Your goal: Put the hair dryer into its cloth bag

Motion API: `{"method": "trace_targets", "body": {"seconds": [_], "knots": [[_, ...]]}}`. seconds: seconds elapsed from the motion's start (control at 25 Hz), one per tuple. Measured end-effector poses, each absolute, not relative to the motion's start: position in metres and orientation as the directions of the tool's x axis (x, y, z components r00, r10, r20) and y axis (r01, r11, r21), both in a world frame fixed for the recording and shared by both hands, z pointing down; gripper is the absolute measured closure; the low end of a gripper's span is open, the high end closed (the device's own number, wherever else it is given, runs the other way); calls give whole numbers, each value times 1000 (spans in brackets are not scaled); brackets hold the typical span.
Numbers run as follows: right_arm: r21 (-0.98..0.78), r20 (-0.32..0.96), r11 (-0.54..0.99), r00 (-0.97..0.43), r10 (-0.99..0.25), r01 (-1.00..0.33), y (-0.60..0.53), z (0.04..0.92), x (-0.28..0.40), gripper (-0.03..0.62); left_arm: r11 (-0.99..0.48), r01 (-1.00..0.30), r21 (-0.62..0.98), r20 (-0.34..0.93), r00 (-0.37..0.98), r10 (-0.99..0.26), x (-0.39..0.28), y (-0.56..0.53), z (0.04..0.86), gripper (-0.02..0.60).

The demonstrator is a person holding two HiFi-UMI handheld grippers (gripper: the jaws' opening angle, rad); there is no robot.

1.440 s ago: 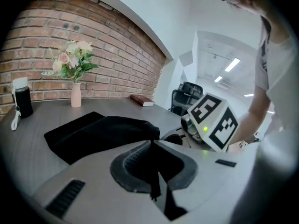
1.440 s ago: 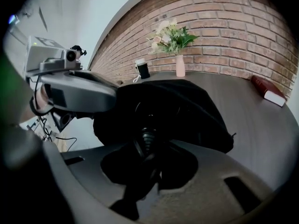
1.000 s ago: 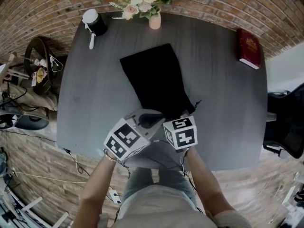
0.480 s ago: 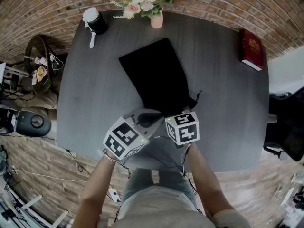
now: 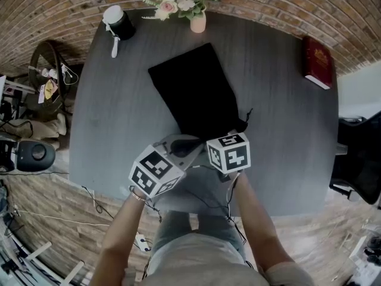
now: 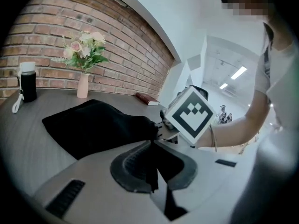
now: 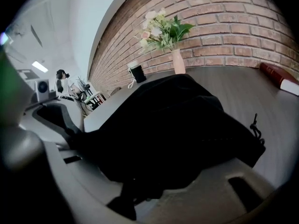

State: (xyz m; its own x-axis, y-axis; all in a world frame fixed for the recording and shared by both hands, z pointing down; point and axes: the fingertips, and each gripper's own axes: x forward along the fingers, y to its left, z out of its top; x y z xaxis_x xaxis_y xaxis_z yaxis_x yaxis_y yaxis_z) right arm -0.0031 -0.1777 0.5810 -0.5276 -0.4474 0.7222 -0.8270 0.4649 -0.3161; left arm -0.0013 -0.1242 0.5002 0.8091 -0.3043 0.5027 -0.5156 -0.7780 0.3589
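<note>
A black cloth bag [image 5: 196,91] lies flat on the dark grey table [image 5: 119,112], its mouth toward me. No hair dryer shows outside it, though the bag [image 7: 177,120] bulges in the right gripper view. My left gripper [image 5: 181,148] is at the mouth's left side, and its jaws [image 6: 152,171] are shut on a fold of the black cloth. My right gripper [image 5: 215,139] is at the mouth's right side. Its jaws [image 7: 133,197] are opening, with bag cloth still between them. The drawstring [image 7: 254,122] hangs loose at the right.
A vase of flowers [image 5: 196,22] stands at the table's far edge, with a black flask with a white lid [image 5: 119,25] to its left. A red book [image 5: 314,61] lies at the far right. The near table edge is under my hands.
The bag's far end lies a little further from me than before. Both grippers have stayed at its mouth, the right one shifting slightly.
</note>
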Motion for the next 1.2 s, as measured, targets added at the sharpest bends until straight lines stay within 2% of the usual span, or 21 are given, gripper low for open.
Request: {"method": "trace_targets", "body": {"seconds": [0.36, 0.64, 1.2], "knots": [[-328, 725, 470, -537, -431, -819, -178, 580, -3, 378, -766, -526, 369, 500, 807, -314, -4, -128, 504, 566], [-305, 713, 496, -540, -447, -813, -175, 563, 7, 349, -765, -525, 374, 491, 812, -317, -3, -131, 502, 566], [-285, 735, 438, -487, -471, -853, -140, 550, 55, 342, -781, -515, 355, 518, 803, -294, 10, -128, 502, 566]]}}
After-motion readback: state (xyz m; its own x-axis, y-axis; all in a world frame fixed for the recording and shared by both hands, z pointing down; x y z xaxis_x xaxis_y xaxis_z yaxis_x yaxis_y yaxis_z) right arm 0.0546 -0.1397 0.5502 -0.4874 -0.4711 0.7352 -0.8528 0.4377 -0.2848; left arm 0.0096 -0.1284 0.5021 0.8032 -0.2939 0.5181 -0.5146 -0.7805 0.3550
